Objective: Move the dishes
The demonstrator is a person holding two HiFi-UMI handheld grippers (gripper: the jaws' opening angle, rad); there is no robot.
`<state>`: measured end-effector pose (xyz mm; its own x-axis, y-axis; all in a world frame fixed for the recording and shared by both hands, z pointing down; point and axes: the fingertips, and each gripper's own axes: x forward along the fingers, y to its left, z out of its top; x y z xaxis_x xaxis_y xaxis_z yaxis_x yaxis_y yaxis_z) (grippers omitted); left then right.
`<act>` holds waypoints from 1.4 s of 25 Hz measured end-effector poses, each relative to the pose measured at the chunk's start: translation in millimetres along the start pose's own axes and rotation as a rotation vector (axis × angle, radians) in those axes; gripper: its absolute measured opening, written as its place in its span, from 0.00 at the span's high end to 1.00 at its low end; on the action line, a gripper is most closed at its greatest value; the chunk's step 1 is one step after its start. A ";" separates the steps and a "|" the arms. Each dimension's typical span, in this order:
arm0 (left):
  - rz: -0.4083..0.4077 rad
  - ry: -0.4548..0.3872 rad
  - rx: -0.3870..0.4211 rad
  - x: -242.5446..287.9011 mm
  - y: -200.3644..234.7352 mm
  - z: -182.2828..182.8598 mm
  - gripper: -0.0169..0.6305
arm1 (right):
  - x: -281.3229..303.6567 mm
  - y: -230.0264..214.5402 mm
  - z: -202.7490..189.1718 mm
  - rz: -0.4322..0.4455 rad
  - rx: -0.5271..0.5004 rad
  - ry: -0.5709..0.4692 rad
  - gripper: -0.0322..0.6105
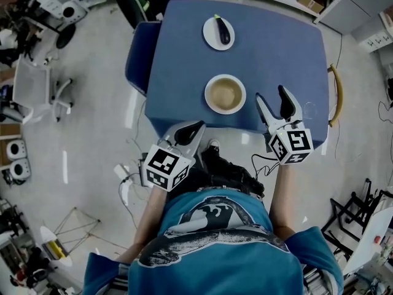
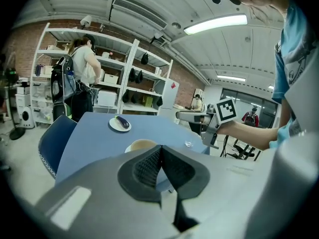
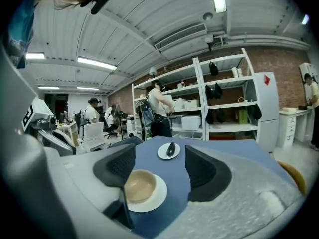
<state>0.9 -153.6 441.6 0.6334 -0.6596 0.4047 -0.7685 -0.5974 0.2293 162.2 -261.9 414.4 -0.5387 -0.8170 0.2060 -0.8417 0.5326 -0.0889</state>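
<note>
Shelves [image 2: 112, 78] stand behind a blue table [image 1: 276, 48] (a person [image 2: 82, 78] is busy there). Nothing is lifted yet: the left gripper [image 1: 195, 128] hangs at the near edge, jaws pressed together, the bowl [image 1: 225, 93] sits on its plate [image 1: 209, 103] mid-table, and the right gripper [image 1: 270, 93] hovers beside it, jaws spread and empty. Next, I think, those open jaws must grab the plate's rim.

Tan bowl [image 1: 225, 93] sits upright on a white plate [image 1: 209, 105] (table's near edge); dark eggplant [image 1: 224, 32] lies on a farther saucer [image 1: 210, 34].
</note>
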 end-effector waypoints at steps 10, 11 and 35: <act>0.098 -0.004 -0.040 -25.2 21.9 -8.9 0.95 | 62.7 27.5 -93.5 0.089 0.170 0.212 0.47; 0.104 -0.003 -0.043 -26.9 23.8 -9.8 0.95 | 65.7 27.2 -100.4 0.083 0.179 0.232 0.47; 0.109 0.039 -0.093 -51.8 102.3 -3.1 0.95 | 91.3 42.4 -129.7 -0.085 0.415 0.401 0.92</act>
<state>-110.8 -179.1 446.9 0.5428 -0.6990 0.4655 -0.8389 -0.4769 0.2622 82.1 -285.3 555.9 -0.4802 -0.6624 0.5751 -0.8692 0.2712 -0.4134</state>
